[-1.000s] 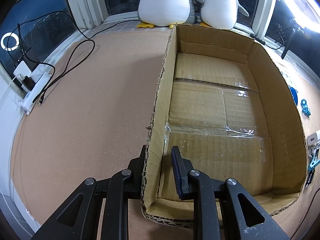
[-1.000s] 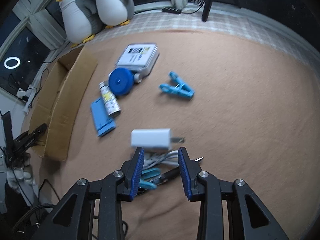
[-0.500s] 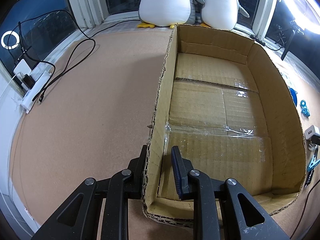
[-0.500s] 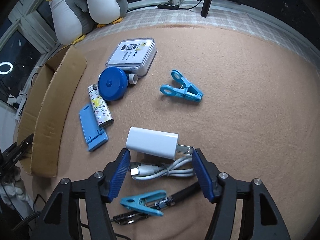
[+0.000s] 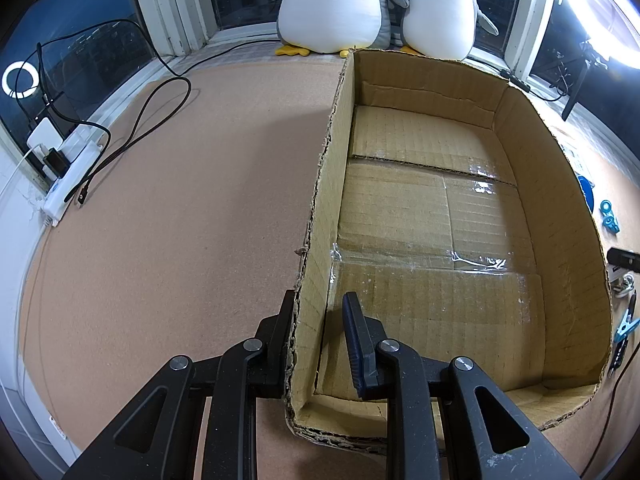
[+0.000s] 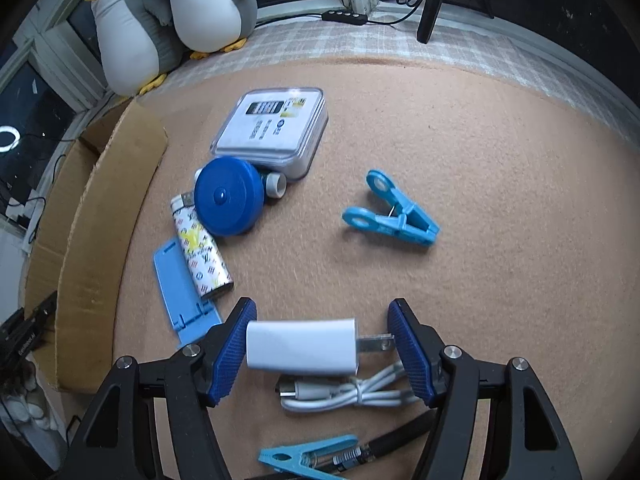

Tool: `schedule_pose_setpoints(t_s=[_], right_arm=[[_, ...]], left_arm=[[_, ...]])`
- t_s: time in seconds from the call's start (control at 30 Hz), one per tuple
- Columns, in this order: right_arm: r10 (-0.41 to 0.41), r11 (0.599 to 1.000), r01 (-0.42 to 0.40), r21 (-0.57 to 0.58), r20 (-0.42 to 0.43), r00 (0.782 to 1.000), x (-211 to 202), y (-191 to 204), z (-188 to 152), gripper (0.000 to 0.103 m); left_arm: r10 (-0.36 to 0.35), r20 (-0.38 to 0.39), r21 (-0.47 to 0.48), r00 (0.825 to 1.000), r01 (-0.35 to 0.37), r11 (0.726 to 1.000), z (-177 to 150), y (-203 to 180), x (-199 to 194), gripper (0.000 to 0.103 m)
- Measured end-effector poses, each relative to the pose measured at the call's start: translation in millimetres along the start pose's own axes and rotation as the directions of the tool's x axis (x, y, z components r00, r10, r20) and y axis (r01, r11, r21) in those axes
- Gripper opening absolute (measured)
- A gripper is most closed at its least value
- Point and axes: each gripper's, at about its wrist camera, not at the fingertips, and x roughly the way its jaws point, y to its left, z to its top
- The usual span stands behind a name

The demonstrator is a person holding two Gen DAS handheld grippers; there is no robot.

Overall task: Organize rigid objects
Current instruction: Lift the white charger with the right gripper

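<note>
My left gripper (image 5: pixel 319 300) is shut on the left wall of the open cardboard box (image 5: pixel 556 184), one finger outside and one inside. The box holds nothing that I can see. In the right wrist view, my right gripper (image 6: pixel 320 308) is open and straddles a white plug charger (image 6: pixel 300 346) lying on the tan mat. Its blue pads (image 6: pixel 232 344) stand close to the charger's two ends. A coiled white cable (image 6: pixel 348 394) lies just below the charger.
On the mat lie a blue clip (image 6: pixel 390 216), a round blue tape measure (image 6: pixel 228 202), a patterned lighter (image 6: pixel 200 248), a light-blue stand (image 6: pixel 182 292), a clear plastic case (image 6: pixel 272 132), another clip (image 6: pixel 308 454) and a black pen (image 6: pixel 400 436). Two plush penguins (image 6: pixel 208 4) sit behind. A power strip (image 5: pixel 68 172) lies far left.
My right gripper opened wide and came down over the white charger, which now sits between its jaws. The left gripper stayed still on the box wall.
</note>
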Motion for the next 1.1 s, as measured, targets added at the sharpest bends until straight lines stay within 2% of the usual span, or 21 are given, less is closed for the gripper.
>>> schedule_pose_setpoints(t_s=[0.17,0.3,0.4,0.6,0.7,0.97,1.1], right_arm=[[0.011,1.0,-0.011,0.004,-0.006,1.0,0.0,-4.2,3.8,0.063],[-0.011,1.0,0.011,-0.002,0.008,1.0,-5.7,-2.7,-8.5,0.072],[-0.042,0.999,0.042,0.012,0.035,0.999,-8.9,-1.7,-20.0,0.072],[-0.036,0.997,0.032,0.068,0.071,0.997,-10.8,-7.5,-26.0,0.071],[-0.012,0.997,0.006,0.081,0.073,0.997,-10.0,-8.9,-27.7,0.062],[0.015,0.995,-0.023,0.093,0.09,0.996,-8.6,-13.6,-19.6,0.062],[0.072,0.986,-0.087,0.145,0.1,0.992,-9.4,-22.3,-10.4,0.062]], left_arm=[[-0.005,0.001,-0.002,1.0,0.005,1.0,0.0,0.3,0.2,0.023],[-0.006,0.002,-0.005,1.0,0.006,1.0,-0.6,0.9,0.8,0.023],[-0.007,0.003,-0.005,1.0,0.007,1.0,-0.6,0.9,0.8,0.023],[-0.006,0.004,0.002,1.0,0.006,1.0,-0.7,0.8,0.9,0.023],[-0.007,0.004,0.0,1.0,0.007,1.0,-0.6,0.9,0.9,0.023],[-0.01,0.006,-0.004,1.0,0.01,1.0,-0.7,1.7,0.6,0.023],[-0.01,0.006,-0.003,1.0,0.01,1.0,-0.8,1.9,0.6,0.023]])
